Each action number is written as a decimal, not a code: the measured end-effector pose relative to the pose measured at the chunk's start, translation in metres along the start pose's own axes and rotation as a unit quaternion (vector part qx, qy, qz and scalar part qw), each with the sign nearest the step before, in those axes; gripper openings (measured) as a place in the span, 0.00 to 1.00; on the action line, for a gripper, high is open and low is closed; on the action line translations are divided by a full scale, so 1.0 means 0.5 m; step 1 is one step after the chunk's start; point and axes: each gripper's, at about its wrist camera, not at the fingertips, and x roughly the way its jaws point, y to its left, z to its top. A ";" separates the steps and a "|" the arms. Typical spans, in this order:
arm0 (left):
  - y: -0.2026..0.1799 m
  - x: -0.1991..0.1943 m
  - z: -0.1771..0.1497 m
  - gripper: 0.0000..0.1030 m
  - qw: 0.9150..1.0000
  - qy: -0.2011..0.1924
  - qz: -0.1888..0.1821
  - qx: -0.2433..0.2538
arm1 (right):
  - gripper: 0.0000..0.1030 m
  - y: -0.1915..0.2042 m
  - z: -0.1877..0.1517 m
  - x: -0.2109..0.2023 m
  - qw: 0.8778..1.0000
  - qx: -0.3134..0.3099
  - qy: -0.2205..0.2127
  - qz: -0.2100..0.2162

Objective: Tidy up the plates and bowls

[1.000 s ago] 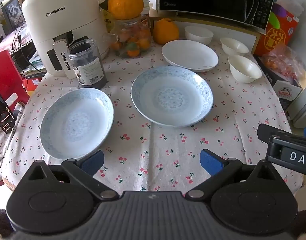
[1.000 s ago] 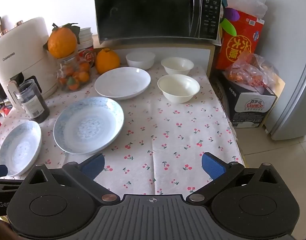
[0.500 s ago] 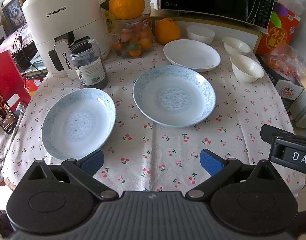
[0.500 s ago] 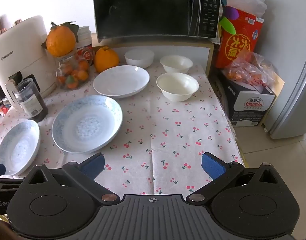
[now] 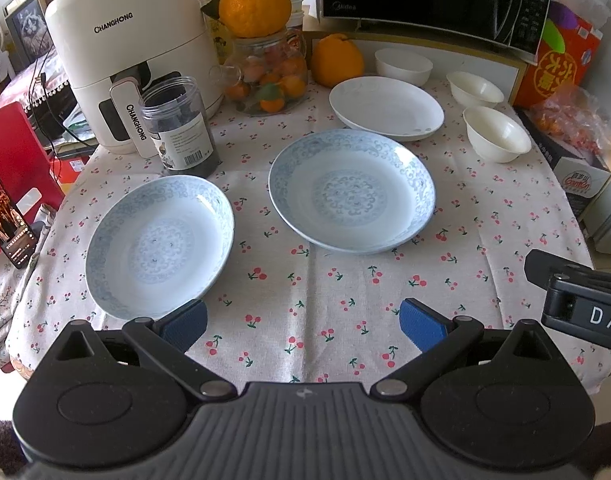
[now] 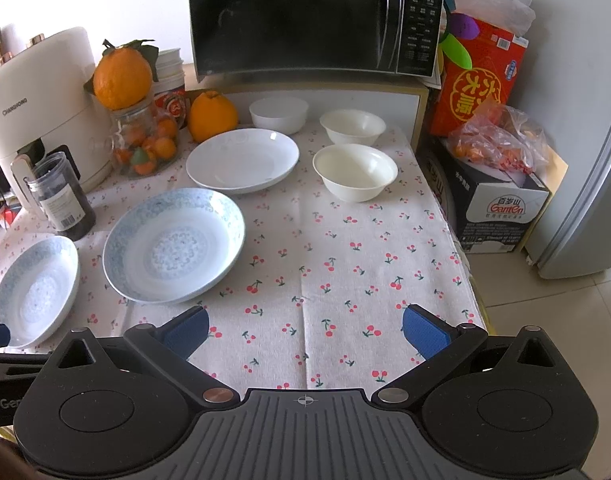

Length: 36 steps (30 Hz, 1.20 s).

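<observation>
Hovering over the near edge of the cherry-print tablecloth [image 5: 305, 300], the left gripper [image 5: 303, 326] has its blue pads spread wide with nothing between them. Its left fingertip sits just beside the near rim of the small blue-patterned plate [image 5: 159, 246], though whether pad and rim touch cannot be told. Ahead of the fingers, slightly right of centre, lies the large blue-patterned plate [image 5: 351, 190]; beyond that, the plain white plate [image 5: 386, 108]. Three white bowls stand further off toward the right finger's side — the nearest bowl [image 5: 497, 133], the middle bowl [image 5: 474, 89] behind it, and the far bowl [image 5: 403, 66] by the microwave stand. All the plates and bowls sit separately, none stacked.

The right gripper [image 6: 305, 330] is likewise released, pads wide apart over bare cloth, holding nothing. From its camera the large blue-patterned plate [image 6: 173, 246] lies ahead of the left finger, the small blue-patterned plate [image 6: 35, 290] well off beyond that finger, and the nearest bowl [image 6: 355, 172] ahead between the two fingers, with the white plate [image 6: 242, 160] to its left.

A dark jar [image 5: 179, 128], an air fryer [image 5: 129, 60] and a glass jar of oranges [image 5: 269, 76] stand beyond the left finger of the left gripper — all apart from the plates.
</observation>
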 end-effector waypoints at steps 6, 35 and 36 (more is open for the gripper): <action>-0.004 0.001 -0.002 1.00 1.000 0.001 0.002 0.001 | 1.00 0.004 0.000 0.000 1.000 -0.002 0.000 -0.001; -0.008 0.003 -0.004 1.00 1.000 0.005 0.001 0.002 | 1.00 0.002 0.001 -0.001 1.000 -0.002 0.004 0.001; -0.008 0.003 -0.004 1.00 1.000 0.005 0.002 0.002 | 1.00 0.002 0.001 -0.001 1.000 -0.002 0.004 0.001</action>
